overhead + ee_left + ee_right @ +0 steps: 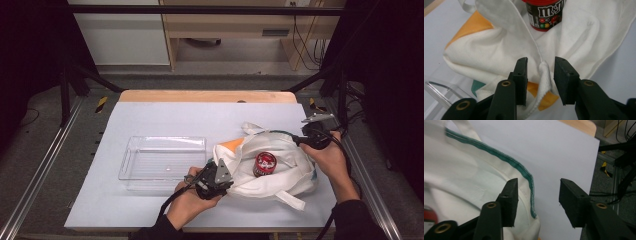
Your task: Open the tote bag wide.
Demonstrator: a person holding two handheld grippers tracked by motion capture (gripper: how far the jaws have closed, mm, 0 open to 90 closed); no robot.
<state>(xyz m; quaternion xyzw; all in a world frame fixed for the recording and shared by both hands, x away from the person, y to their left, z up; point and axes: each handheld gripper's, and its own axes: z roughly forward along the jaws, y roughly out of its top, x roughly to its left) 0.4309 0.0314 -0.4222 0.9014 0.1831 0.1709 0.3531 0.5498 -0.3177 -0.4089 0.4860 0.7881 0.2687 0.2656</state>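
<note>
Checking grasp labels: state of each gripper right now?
Left gripper: open, the bag hem between its jaws, not pinched.
Right gripper: open, astride the bag's green edge, holding nothing.

A white-topped table (165, 115) with a wooden far edge stands on grey floor (45, 150). Far off: a pale wooden desk (225, 25), white wall panel (120, 35), cables (307, 45) at right.

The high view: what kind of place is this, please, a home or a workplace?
Probably a lab or recording station, not a home. The table is covered with a plain white sheet and stands inside a black metal frame, with loose cables at the back wall and black-and-yellow tape on the floor.
</note>
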